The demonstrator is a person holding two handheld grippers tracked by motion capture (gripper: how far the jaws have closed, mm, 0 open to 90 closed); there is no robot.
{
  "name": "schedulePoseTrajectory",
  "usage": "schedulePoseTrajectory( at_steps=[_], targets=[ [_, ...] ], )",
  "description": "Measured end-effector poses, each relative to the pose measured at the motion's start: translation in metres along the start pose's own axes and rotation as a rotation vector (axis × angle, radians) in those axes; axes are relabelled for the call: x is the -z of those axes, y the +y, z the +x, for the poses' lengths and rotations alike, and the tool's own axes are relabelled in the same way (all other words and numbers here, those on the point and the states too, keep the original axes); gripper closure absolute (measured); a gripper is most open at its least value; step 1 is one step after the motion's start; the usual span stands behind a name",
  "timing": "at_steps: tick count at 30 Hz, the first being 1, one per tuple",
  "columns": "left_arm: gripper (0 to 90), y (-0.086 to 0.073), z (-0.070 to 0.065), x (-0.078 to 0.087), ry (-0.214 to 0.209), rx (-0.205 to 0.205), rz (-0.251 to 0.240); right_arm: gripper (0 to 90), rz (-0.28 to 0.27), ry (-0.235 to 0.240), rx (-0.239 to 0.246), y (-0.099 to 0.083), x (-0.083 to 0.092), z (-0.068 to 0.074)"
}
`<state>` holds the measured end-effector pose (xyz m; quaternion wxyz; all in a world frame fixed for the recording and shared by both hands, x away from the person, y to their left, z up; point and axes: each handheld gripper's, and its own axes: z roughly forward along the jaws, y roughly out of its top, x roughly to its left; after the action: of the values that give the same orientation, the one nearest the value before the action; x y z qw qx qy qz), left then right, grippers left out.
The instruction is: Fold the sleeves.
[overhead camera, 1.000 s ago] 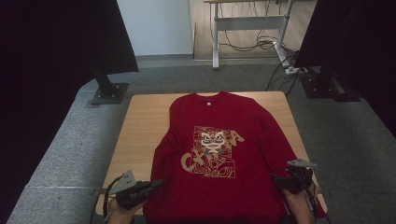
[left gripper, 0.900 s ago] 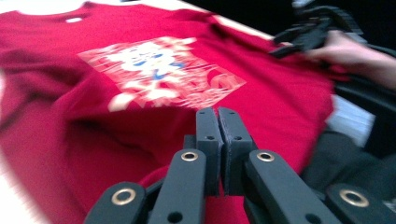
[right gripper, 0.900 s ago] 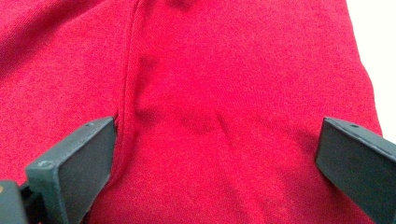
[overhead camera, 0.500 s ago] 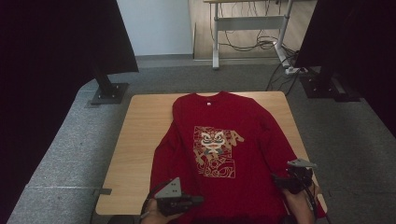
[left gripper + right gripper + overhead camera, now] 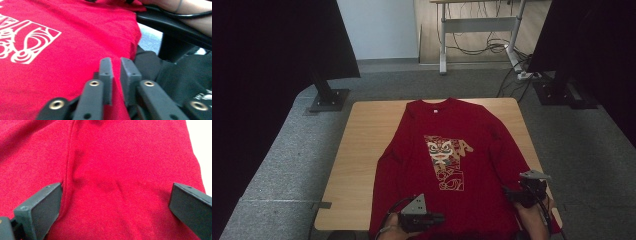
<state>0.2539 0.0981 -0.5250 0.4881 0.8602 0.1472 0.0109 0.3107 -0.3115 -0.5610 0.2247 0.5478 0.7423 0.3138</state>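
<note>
Wooden table [image 5: 362,150]: red shirt [image 5: 447,165] spread flat, hem nearest. Left gripper [image 5: 116,72] at hem, jaws just parting narrowly, nothing pinched. Right gripper [image 5: 115,207] wide open over sleeve. Advice: pinch both fabric layers squarely before lifting.

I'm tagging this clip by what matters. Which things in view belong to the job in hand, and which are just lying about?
In the job:
- red shirt, spread flat on the wooden table
- left gripper at its near hem, jaws slightly apart
- right gripper over the sleeve, jaws wide

Lying about:
- desk with cables
- two black stand bases on the floor
</note>
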Motion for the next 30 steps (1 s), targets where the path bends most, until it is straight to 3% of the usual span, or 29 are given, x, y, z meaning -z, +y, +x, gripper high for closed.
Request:
schedulePoseTrajectory(
  at_steps=[1, 2, 3, 4, 5, 6, 7, 12, 15, 16, 24, 25, 28, 29, 30],
  targets=[
    [71.3, 0.0, 0.0, 0.0, 0.0, 0.0, 0.0, 0.0, 0.0, 0.001, 0.0, 0.0, 0.0, 0.0],
    [71.3, 0.004, 0.004, 0.007, 0.033, 0.014, -0.022, 0.0, 0.0, 0.001, 0.0, 0.0, 0.0, 0.0],
    [62.9, 0.004, 0.004, 0.007, 0.033, 0.014, -0.022, 0.0, 0.0, 0.001, 0.0, 0.0, 0.0, 0.0],
    [62.9, 0.004, 0.004, 0.007, 0.033, 0.014, -0.022, 0.0, 0.0, 0.001, 0.0, 0.0, 0.0, 0.0],
    [62.9, 0.006, 0.007, 0.013, 0.068, 0.015, -0.034, 0.0, 0.0, 0.001, 0.0, 0.0, 0.0, 0.0],
    [54.4, 0.007, 0.008, 0.014, 0.078, 0.016, -0.039, 0.0, 0.0, 0.0, 0.0, 0.0, 0.0, 0.0],
    [52.7, 0.007, 0.009, 0.016, 0.087, 0.018, -0.044, 0.0, 0.0, 0.001, 0.0, 0.0, 0.0, 0.0],
    [45.4, 0.009, 0.013, 0.019, 0.1, 0.032, -0.06, 0.0, 0.0, 0.001, 0.0, 0.0, 0.0, 0.0],
    [45.4, 0.009, 0.013, 0.019, 0.1, 0.032, -0.06, 0.0, 0.0, 0.001, 0.0, 0.0, 0.0, 0.0],
    [40.4, 0.015, 0.019, 0.024, 0.128, 0.04, -0.085, 0.0, 0.0, 0.0, 0.0, 0.0, 0.0, 0.0],
    [37.0, 0.022, 0.024, 0.031, 0.144, 0.046, -0.113, 0.0, 0.0, 0.001, 0.001, 0.0, 0.0, 0.0],
    [35.0, 0.027, 0.028, 0.038, 0.177, 0.038, -0.126, 0.0, 0.0, 0.001, 0.0, 0.0, 0.0, 0.0],
    [34.5, 0.027, 0.028, 0.038, 0.177, 0.038, -0.126, 0.0, 0.0, 0.001, 0.0, 0.0, 0.0, 0.0],
    [34.5, 0.028, 0.033, 0.043, 0.208, 0.048, -0.13, 0.0, 0.0, 0.001, 0.0, 0.0, 0.0, 0.0],
    [32.7, 0.028, 0.033, 0.043, 0.208, 0.048, -0.13, 0.0, 0.0, 0.001, 0.0, 0.0, 0.0, 0.0]
  ],
)
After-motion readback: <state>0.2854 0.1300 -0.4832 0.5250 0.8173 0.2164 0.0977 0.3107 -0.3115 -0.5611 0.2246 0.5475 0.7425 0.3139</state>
